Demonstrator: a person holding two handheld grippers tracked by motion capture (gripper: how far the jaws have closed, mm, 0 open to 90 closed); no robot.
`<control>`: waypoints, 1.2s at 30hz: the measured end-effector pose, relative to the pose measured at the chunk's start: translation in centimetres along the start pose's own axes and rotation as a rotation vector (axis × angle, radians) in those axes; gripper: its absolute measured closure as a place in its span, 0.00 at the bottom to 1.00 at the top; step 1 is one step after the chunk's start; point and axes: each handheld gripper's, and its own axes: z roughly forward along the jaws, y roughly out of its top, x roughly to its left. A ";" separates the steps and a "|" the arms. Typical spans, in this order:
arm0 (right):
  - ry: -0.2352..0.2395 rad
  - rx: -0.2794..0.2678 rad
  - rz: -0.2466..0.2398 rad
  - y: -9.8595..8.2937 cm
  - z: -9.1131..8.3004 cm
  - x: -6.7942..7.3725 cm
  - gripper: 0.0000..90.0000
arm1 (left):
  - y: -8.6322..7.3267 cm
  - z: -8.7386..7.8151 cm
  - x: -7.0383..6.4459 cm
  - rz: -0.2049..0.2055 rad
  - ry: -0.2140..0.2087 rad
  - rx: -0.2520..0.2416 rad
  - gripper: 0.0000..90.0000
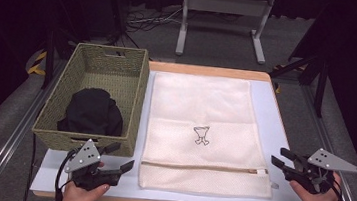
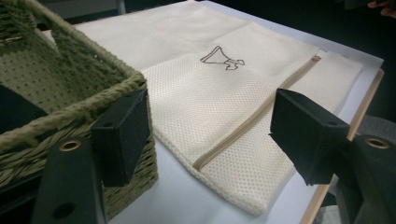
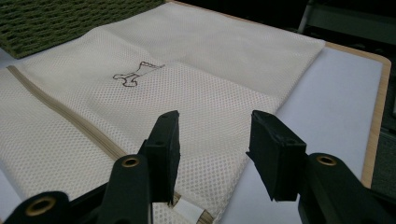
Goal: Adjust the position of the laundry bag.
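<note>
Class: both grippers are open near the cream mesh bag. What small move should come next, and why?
Probably ease the right gripper forward onto the zipper's end tab of the cream mesh laundry bag. Its jaws stand open just above it, the zipper looks closed, and the black garment waits in the green woven basket.

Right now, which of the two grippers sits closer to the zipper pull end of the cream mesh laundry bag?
The right gripper: its open jaws hang beside the cream mesh laundry bag's zipper tab; the left gripper sits by the woven green basket.

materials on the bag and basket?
Bag: cream mesh fabric, probably synthetic; fine holes show in the weave, matte, with a tan zipper across it. Basket: woven green fibre, maybe paper rope or seagrass; thick twisted strands, matte.
</note>
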 end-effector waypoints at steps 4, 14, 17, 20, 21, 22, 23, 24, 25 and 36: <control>0.002 0.005 0.004 0.0 0.0 0.0 0.59 | 0.1 0.2 0.3 -0.022 0.004 0.002 0.33; -0.001 0.018 0.016 -0.1 0.2 0.1 0.60 | 1.5 1.3 -1.0 0.029 -0.037 -0.003 0.34; -0.034 0.034 0.041 -0.2 0.3 0.0 0.63 | 2.1 1.9 -1.5 0.072 -0.049 -0.004 0.34; -0.079 0.059 0.089 -0.5 0.2 -0.6 0.67 | 2.7 2.7 -2.0 0.086 -0.079 -0.002 0.33; -0.086 0.061 0.099 -0.7 0.1 -0.7 0.70 | 2.9 3.0 -2.2 0.088 -0.092 0.000 0.33; -0.094 0.067 0.104 -0.8 0.0 -0.9 0.72 | 3.0 3.3 -2.3 0.092 -0.097 -0.002 0.33; -0.097 0.070 0.107 -0.9 0.0 -1.0 0.73 | 3.2 3.6 -2.4 0.095 -0.107 0.000 0.33; -0.091 0.078 0.113 -1.0 0.0 -1.2 0.72 | 3.3 3.9 -2.5 0.099 -0.110 0.001 0.33; -0.091 0.087 0.118 -1.1 0.1 -1.2 0.71 | 3.4 4.2 -2.7 0.100 -0.116 0.005 0.33; -0.045 0.232 0.165 -1.9 2.1 -2.0 0.70 | 4.7 6.9 -3.8 0.119 -0.160 0.018 0.27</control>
